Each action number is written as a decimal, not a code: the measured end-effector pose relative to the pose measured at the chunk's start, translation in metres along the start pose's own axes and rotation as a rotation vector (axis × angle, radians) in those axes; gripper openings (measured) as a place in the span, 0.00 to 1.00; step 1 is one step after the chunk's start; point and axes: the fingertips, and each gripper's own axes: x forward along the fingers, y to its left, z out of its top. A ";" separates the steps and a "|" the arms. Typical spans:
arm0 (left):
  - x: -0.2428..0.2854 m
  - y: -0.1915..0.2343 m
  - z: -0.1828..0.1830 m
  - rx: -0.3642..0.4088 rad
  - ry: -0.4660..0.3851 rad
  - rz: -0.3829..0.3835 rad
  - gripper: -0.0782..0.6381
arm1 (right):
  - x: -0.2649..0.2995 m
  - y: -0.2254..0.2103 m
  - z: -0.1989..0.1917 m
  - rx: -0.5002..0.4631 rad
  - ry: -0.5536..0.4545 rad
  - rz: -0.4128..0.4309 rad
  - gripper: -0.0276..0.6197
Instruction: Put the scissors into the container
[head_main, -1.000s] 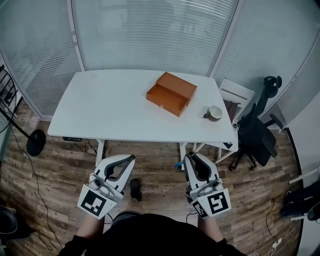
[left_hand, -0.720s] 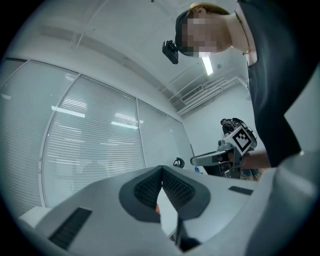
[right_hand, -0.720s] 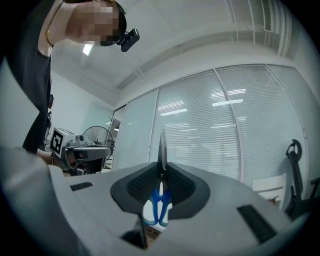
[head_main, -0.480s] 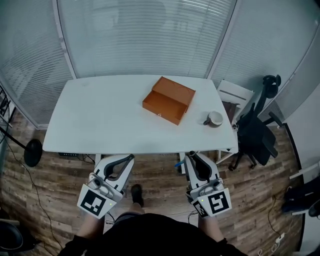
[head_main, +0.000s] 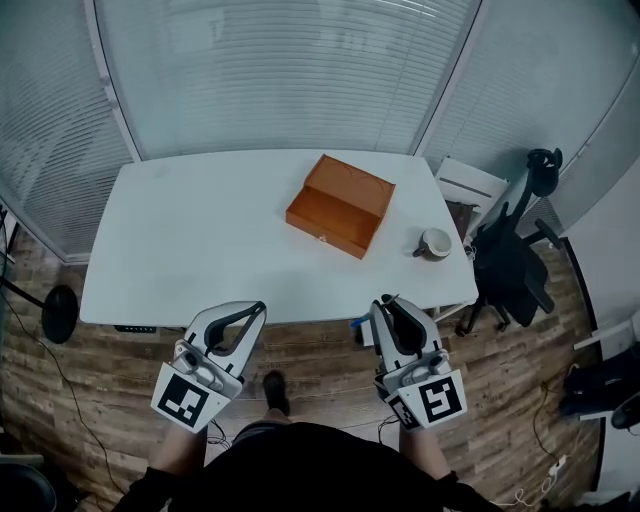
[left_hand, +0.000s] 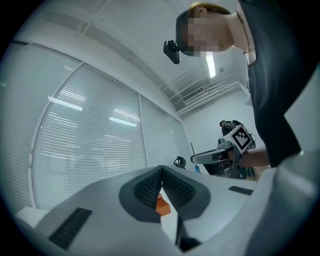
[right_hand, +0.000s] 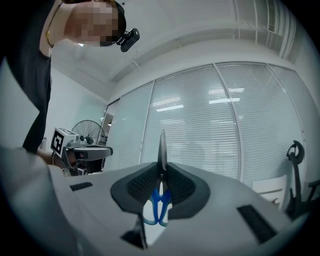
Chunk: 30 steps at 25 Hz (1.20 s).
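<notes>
Right gripper (right_hand: 162, 171): jaws clenched on the scissors (right_hand: 162, 152). The pads pinch them near the pivot, so the closed blades stick up past the jaw tips and the blue handle loops hang below, toward the gripper body. Left gripper (left_hand: 161, 172): jaws pressed together at the tips with nothing between them. A sliver of the orange container (head_main: 338, 212) shows through the narrow gap under the pads. From the head view, both grippers are held low in front of the person, off the near edge of the white table (head_main: 200, 240) and over the wood floor (head_main: 90, 400). They sit side by side but well apart, each pointing toward the table, with the marker cubes nearest the body. The container lies open on the table, right of centre and turned at an angle, well apart from both grippers; what is inside cannot be made out. A mug (head_main: 435, 243) stands near the table's right edge, beside the container but not touching it. A black office chair (head_main: 515, 265) sits off the right end of the table. Slatted blinds (head_main: 280, 70) cover the glass walls behind.
</notes>
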 end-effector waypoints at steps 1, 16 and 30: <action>0.001 0.005 -0.001 0.000 -0.001 -0.001 0.13 | 0.006 0.001 0.001 -0.001 -0.003 0.001 0.14; 0.011 0.082 -0.013 0.004 -0.009 -0.006 0.13 | 0.077 0.006 -0.003 -0.015 -0.016 -0.016 0.14; 0.021 0.126 -0.032 -0.032 -0.022 -0.029 0.13 | 0.111 0.008 -0.004 -0.032 0.011 -0.043 0.14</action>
